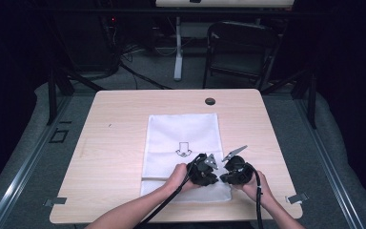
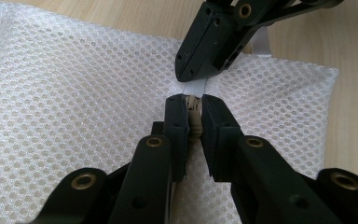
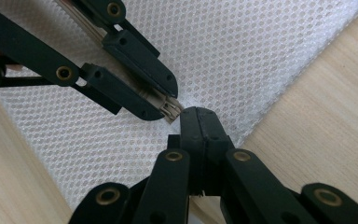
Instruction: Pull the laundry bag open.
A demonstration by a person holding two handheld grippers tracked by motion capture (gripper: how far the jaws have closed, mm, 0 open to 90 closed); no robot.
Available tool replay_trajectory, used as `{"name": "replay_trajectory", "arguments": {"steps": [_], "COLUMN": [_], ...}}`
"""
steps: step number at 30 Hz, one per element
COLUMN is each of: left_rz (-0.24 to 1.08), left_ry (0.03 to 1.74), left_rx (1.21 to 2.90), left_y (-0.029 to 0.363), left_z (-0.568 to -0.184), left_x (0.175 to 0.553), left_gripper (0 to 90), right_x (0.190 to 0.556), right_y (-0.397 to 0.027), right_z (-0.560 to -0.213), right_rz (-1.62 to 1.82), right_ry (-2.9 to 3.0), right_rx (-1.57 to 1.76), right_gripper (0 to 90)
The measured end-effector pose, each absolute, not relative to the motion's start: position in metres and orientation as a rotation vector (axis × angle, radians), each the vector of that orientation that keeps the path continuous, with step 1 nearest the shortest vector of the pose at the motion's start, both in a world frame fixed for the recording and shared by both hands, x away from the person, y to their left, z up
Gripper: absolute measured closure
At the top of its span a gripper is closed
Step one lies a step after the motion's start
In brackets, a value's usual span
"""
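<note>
A white mesh bag [image 1: 181, 129] with a printed arrow lies flat on the wooden table [image 1: 114, 143]. Both grippers meet tip to tip over its near edge. My left gripper [image 2: 192, 105] is shut on a small beige tab [image 2: 194, 122] at the bag's seam. In the right gripper view the same tab [image 3: 171, 109] sticks out of the left gripper's tips. My right gripper [image 3: 198, 117] is shut, and in the left gripper view its tips [image 2: 191, 74] pinch a white fabric strip [image 2: 196, 87] of the bag just beyond the tab. In the high view the left gripper [image 1: 213, 176] and right gripper [image 1: 224, 176] sit side by side.
A small black round cap [image 1: 210, 101] sits in the table near its far edge. Bare wood lies left and right of the bag. A dark chair [image 1: 240, 47] and a desk leg [image 1: 177, 52] stand beyond the table.
</note>
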State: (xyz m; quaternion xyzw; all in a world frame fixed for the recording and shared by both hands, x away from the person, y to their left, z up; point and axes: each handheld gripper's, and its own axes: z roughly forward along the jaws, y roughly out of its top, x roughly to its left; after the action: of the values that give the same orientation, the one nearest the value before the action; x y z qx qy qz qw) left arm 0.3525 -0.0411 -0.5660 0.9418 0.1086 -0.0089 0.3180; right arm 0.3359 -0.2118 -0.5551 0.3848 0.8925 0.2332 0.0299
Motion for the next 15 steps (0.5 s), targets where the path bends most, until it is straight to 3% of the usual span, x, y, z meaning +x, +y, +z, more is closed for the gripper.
{"name": "replay_trajectory", "arguments": {"steps": [15], "left_rz": [-0.025], "left_ry": [0.280], "left_rx": [2.471], "left_y": [-0.0391], "left_z": [-0.5638], "left_x": [0.3540], "left_gripper": [81.6], "right_x": [0.3369], "right_y": [-0.2094], "right_z": [-0.5546], "right_rz": [0.690], "right_ry": [2.755], "right_rx": [1.206], "right_gripper": [90.0]}}
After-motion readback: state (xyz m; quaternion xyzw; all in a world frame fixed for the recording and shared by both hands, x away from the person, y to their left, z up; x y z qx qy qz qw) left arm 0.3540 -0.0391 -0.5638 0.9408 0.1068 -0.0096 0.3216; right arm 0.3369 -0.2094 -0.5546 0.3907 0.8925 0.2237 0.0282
